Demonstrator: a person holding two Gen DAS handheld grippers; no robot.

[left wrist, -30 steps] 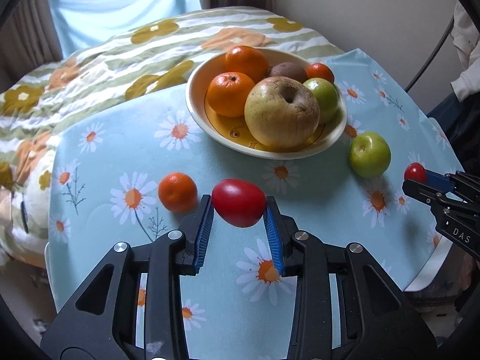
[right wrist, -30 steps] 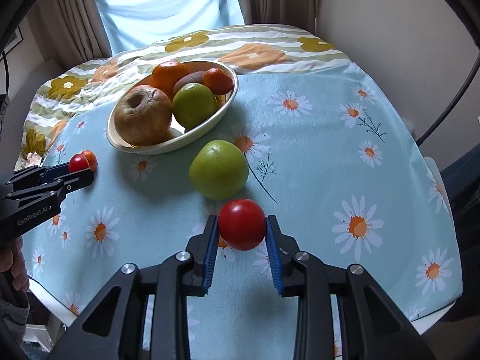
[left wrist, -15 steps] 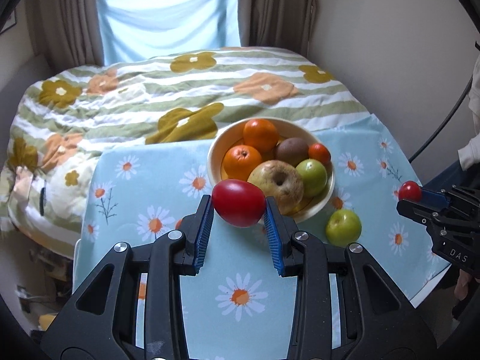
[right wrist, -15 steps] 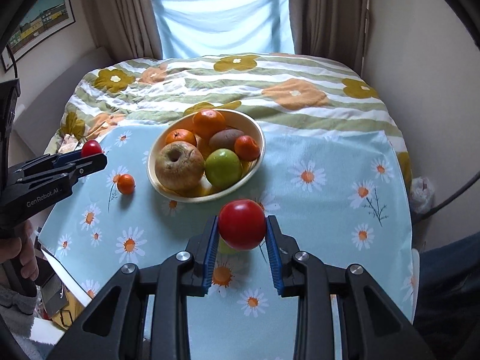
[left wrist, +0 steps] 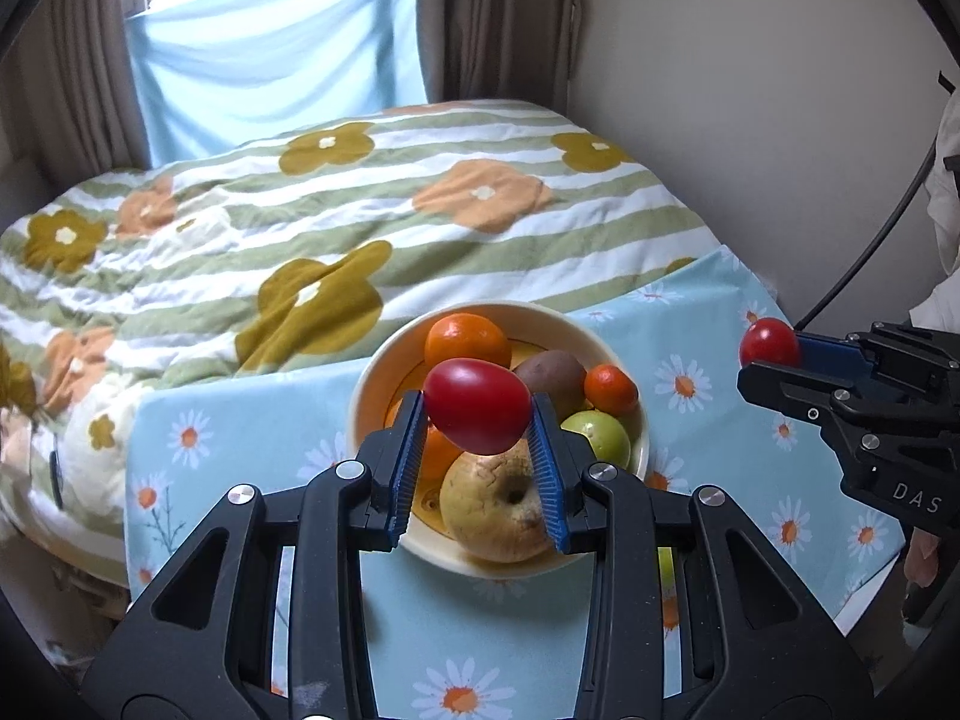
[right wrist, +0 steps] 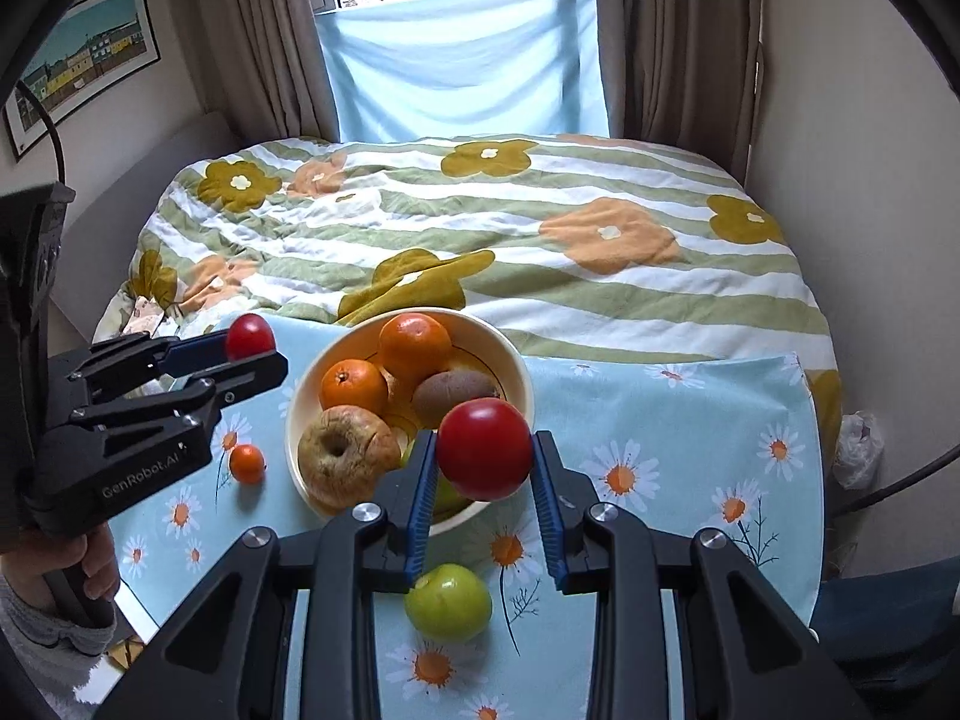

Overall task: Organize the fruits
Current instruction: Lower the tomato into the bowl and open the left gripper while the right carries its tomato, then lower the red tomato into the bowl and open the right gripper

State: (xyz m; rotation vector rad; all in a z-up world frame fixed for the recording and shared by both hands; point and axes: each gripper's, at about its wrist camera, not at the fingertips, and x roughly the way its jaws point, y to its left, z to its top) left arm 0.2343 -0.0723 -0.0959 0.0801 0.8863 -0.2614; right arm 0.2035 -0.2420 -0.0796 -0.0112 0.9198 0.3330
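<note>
While both tools hang above the daisy cloth [right wrist: 690,408], I hold a tomato in each. Left hand-held gripper [left wrist: 478,420] is clamped on an oval tomato [left wrist: 477,405]; right hand-held gripper [right wrist: 485,450] is clamped on a round tomato [right wrist: 485,447]. The bowl [right wrist: 300,420] of fruit sits by the cloth's far edge. A green apple [right wrist: 448,602] lies just before it, a small orange [right wrist: 247,463] toward the left edge.
</note>
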